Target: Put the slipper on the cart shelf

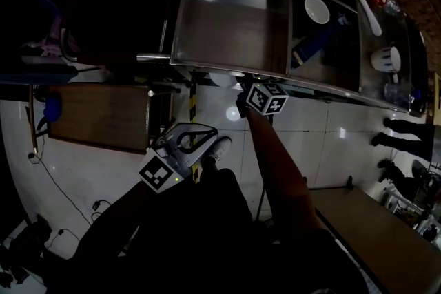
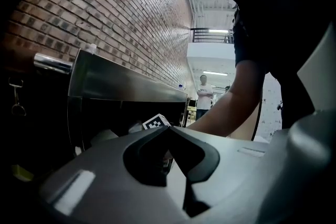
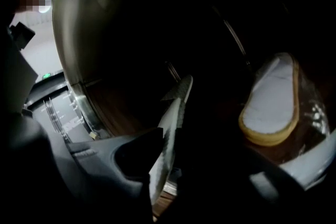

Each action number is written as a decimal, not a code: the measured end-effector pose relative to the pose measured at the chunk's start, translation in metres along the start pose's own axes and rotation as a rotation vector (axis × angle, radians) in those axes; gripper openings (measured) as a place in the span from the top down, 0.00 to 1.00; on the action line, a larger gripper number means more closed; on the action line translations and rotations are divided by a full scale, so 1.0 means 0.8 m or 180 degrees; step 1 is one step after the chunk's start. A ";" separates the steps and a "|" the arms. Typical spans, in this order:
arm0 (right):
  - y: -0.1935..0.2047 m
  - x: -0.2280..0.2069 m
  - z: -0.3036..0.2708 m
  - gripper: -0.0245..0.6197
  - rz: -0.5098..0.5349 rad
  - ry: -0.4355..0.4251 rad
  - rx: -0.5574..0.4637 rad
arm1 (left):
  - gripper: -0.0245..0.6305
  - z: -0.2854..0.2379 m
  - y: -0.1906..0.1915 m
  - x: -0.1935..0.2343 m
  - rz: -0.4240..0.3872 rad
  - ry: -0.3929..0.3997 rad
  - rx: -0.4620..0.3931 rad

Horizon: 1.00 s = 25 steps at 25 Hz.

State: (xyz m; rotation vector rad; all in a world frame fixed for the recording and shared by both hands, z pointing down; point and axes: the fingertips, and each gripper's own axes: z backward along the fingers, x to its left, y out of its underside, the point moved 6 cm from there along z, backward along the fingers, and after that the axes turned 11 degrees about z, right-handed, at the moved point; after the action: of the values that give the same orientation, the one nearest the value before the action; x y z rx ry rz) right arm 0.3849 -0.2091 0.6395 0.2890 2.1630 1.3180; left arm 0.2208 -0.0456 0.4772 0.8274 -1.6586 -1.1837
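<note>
— You reached your right gripper [image 3: 168, 136] into the steel cart [image 1: 227, 17], jaws clamped on the thin, tread-patterned slipper [image 3: 178, 99], edge-on over the brown shelf [image 3: 118, 107].
— Your left gripper [image 2: 169, 131] hung level, jaws together, empty.

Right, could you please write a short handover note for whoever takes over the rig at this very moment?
Left gripper: shut and empty, held back from the cart.
Right gripper: shut on a slipper, held edge-on under the cart's steel top.
Things: another slipper lies flat, apparently on the brown lower shelf, to the right of the held one.
Done: one slipper looks shelved, and the held one is in over the shelf.
Left: lay the held slipper on the shelf, open the jaws, and draw the right gripper out.
</note>
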 end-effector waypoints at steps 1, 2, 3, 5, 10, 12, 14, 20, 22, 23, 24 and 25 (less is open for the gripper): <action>-0.001 -0.001 -0.001 0.85 0.0061 0.0032 0.0006 | 0.96 0.000 0.000 0.000 -0.0006 0.0013 -0.0002; -0.001 -0.003 -0.003 0.85 0.0117 0.0062 0.0011 | 0.96 0.001 0.001 0.000 -0.0014 0.0020 -0.0001; -0.001 -0.004 -0.004 0.85 0.0171 0.0093 0.0020 | 0.96 0.001 0.001 0.000 -0.0001 0.0014 0.0007; 0.000 -0.008 -0.005 0.84 0.0302 0.0171 0.0044 | 0.96 0.003 0.002 0.001 0.0060 -0.0018 0.0011; -0.006 -0.013 -0.009 0.82 0.0486 0.0354 0.0072 | 0.96 0.005 0.005 0.004 0.0063 -0.0039 0.0019; -0.010 -0.015 -0.011 0.82 0.0532 0.0377 0.0038 | 0.96 0.006 0.007 0.005 0.0088 -0.0055 -0.0004; -0.012 -0.016 -0.013 0.82 0.0632 0.0437 0.0020 | 0.96 0.006 0.010 0.005 0.0273 -0.0114 0.0019; -0.017 -0.018 -0.007 0.77 0.0787 0.0684 -0.0126 | 0.96 0.005 0.009 0.004 0.0119 -0.0052 0.0017; -0.020 -0.021 -0.003 0.70 0.0816 0.0787 -0.0140 | 0.96 0.006 0.010 0.004 0.0151 -0.0065 0.0027; -0.022 -0.022 -0.001 0.67 0.0839 0.0835 -0.0144 | 0.96 0.006 0.011 0.004 0.0181 -0.0076 0.0031; -0.024 -0.023 0.001 0.64 0.0862 0.0876 -0.0158 | 0.96 0.006 0.011 0.004 0.0166 -0.0072 0.0036; -0.027 -0.023 0.004 0.63 0.0881 0.0907 -0.0181 | 0.96 0.006 0.011 0.004 0.0125 -0.0060 0.0045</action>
State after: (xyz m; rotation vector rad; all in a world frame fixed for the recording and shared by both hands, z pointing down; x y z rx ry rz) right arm 0.4040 -0.2260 0.6263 0.4111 2.3792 1.6580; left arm 0.2151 -0.0440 0.4857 0.7912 -1.6929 -1.1569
